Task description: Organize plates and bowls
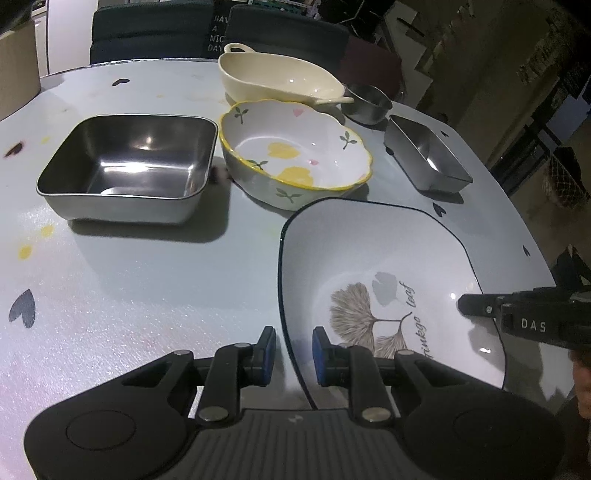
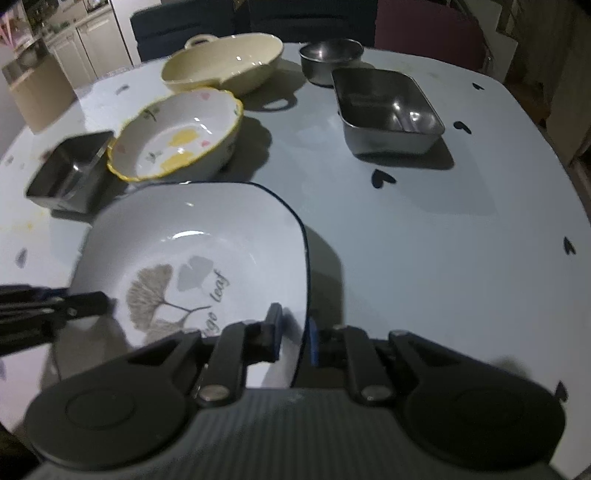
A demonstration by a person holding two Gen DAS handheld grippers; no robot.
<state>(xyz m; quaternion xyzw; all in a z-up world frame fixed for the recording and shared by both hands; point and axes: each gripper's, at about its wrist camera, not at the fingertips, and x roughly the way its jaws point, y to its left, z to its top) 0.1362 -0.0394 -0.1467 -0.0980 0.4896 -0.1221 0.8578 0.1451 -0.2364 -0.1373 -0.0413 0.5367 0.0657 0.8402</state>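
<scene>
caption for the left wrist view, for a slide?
Left claw straddles the near rim of the ginkgo-leaf plate, right claw on its far side; steel and ceramic bowls wait on the table.

Ceramic dishes: three (image 1: 388,258) (image 1: 295,155) (image 1: 280,77). Steel containers: three (image 1: 129,162) (image 1: 424,155) (image 1: 367,101).

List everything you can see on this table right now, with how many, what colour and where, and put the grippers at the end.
ginkgo plate: one, white with dark rim and leaf print, nearest, held at both sides.
flower bowl: one, white with yellow scalloped rim, centre, behind the plate.
large steel tray: one, silver, left of the flower bowl.
small steel tray: one, silver, right side.
round steel bowl: one, silver, far right.
cream dish: one, pale yellow, handled, far centre.
table: one, pale with heart marks.
chairs: dark, beyond the table.
left gripper: black, straddling the plate's left rim.
right gripper: black, closed on the right rim.
</scene>
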